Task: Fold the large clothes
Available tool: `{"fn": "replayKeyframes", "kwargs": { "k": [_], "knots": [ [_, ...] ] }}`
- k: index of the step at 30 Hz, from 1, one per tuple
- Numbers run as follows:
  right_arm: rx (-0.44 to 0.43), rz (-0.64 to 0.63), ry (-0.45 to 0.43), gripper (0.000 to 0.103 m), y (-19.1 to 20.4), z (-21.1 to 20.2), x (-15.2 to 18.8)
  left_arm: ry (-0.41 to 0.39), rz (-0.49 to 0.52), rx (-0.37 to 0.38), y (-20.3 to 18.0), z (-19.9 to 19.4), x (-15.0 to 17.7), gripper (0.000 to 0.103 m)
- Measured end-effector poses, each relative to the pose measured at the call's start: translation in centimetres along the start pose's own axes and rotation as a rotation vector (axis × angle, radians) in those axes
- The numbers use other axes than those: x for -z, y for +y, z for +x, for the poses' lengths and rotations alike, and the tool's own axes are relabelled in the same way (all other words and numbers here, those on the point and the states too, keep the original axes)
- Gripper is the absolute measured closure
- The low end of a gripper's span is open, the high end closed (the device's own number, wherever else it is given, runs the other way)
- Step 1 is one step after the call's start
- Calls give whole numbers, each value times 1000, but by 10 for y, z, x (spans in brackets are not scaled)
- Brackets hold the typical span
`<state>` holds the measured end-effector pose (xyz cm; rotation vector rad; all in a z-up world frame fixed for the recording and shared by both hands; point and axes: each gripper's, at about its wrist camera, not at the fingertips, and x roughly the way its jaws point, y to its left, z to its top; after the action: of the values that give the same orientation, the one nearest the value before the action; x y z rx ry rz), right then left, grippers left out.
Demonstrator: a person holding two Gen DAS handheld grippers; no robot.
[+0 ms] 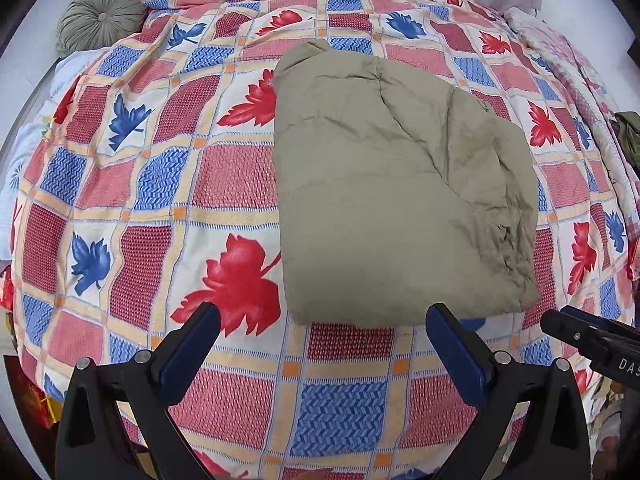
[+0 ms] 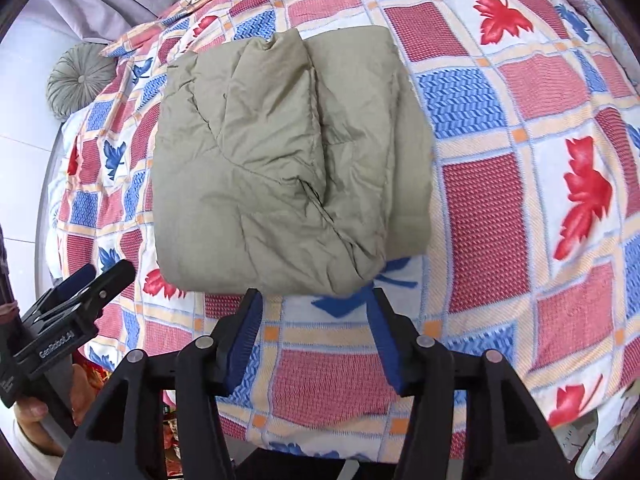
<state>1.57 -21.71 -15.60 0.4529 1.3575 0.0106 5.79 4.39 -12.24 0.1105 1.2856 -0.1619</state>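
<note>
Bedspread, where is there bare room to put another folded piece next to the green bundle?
The bedspread is bare between the green bundle and the round cushion, and again in front of the bundle near both grippers. The far side is crowded with rumpled bedding.

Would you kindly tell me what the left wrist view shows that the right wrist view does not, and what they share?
Only the left wrist view shows a dark green crumpled cloth at the bed's right edge. Only the right wrist view shows a person's hand holding the left tongs. Both show the folded olive-green padded garment lying on the red-and-blue leaf-patterned bedspread, the round grey-green pleated cushion, and both tongs open, gripping nothing.
</note>
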Motion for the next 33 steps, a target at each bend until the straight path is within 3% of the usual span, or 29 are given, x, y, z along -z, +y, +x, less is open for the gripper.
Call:
{"fn": "replayKeyframes", "kwargs": {
  "k": [3,5,8,10,15,22,33],
  "knots": [
    [15,6,8,39,1,-14,11,28,-18,22,7,-16,14,0],
    [16,0,0,20,4,-25,17,23,-22,9,10,-29,22,0],
    [27,-10,-32,19,11,-47,25,17,-18,5,14,-51,30,0],
    [46,-21,-49,13,18,-61,28,-1,-21,11,16,-68,32,0],
    [72,-56,-156,13,41,-103,33,-83,-17,0,21,-112,29,0],
    [130,-101,-266,13,72,-147,28,-136,-63,8,31,-153,20,0],
    [160,-141,-309,12,97,-181,29,-204,-74,-30,32,-187,23,0]
  ]
}}
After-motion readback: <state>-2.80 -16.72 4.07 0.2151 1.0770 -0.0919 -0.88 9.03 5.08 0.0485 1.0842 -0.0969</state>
